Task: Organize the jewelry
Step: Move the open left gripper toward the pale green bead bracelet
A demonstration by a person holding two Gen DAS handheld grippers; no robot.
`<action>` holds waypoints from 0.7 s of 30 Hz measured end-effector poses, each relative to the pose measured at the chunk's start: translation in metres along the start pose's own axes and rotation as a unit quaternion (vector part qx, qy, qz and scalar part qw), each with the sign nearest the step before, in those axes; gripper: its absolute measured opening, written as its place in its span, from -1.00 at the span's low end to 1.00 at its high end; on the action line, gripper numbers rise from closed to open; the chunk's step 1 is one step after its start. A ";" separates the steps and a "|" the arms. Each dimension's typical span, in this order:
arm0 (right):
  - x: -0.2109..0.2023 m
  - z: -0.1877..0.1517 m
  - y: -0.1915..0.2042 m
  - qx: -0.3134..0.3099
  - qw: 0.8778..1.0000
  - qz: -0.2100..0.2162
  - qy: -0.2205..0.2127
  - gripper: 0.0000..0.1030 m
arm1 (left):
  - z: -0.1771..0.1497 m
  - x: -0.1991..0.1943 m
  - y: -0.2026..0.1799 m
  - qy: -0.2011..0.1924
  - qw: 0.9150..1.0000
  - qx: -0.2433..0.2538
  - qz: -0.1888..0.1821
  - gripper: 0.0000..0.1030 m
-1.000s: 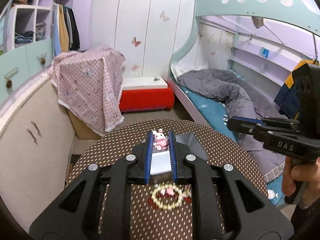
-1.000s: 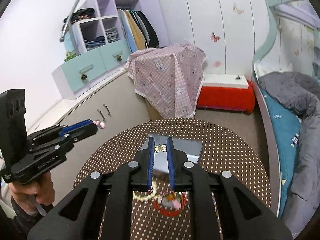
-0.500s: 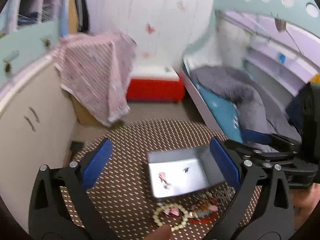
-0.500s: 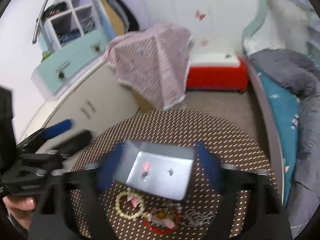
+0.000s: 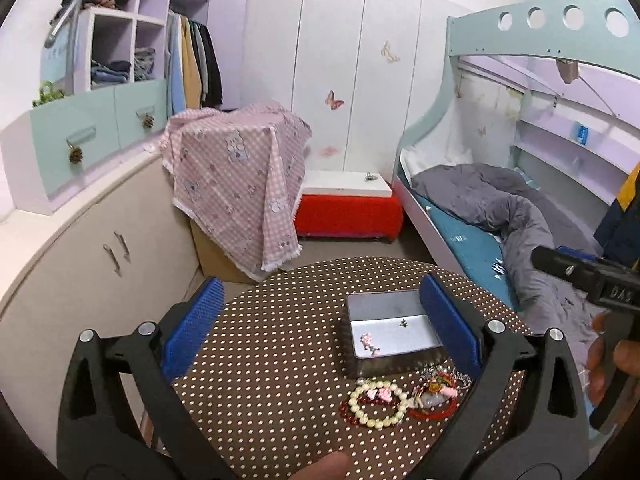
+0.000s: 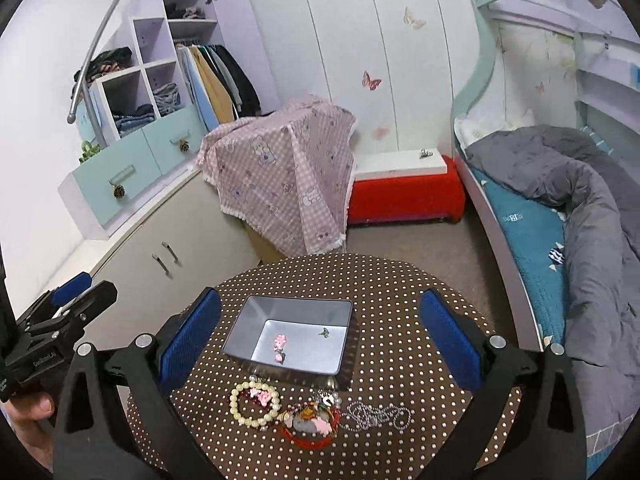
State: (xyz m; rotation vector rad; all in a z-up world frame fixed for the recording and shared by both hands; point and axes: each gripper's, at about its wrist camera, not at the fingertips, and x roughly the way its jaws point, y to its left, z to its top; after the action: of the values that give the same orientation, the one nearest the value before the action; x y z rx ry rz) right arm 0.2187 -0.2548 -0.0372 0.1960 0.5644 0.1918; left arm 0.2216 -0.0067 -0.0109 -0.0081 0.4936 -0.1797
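Both the left gripper [image 5: 320,328] and the right gripper [image 6: 320,332] are spread wide, holding nothing. Left to right: pearl bracelet [image 6: 255,402], red bangle [image 6: 308,424], thin silver chain [image 6: 378,416] (likely to snag or slip), just before the shiny metal tin [image 6: 290,340].

Tiny green piece [image 6: 324,332] in tin [image 6: 240,330] unidentifiable (too small); tin's near wall hides floor.

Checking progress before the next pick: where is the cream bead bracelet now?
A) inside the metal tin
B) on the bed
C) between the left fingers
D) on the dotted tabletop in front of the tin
D: the cream bead bracelet lies on the dotted tabletop, outside the metal tin.
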 end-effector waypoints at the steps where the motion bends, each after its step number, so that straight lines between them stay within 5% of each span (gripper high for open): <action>1: -0.004 -0.002 0.002 -0.002 1.000 -0.001 -0.004 0.87 | -0.003 -0.005 -0.001 -0.003 1.000 0.002 0.003 0.87; 13: -0.050 -0.034 0.003 -0.024 0.998 -0.024 -0.043 0.87 | -0.039 -0.038 -0.006 -0.027 0.999 0.015 0.029 0.87; 21: -0.059 -0.071 -0.002 -0.016 0.998 -0.043 -0.041 0.87 | -0.077 -0.031 -0.004 -0.008 0.999 0.018 0.040 0.87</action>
State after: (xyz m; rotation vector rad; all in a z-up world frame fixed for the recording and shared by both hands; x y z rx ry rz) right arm 0.1315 -0.2613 -0.0667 0.1475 0.4864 0.1094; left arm 0.1577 -0.0026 -0.0644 0.0447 0.4737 -0.1098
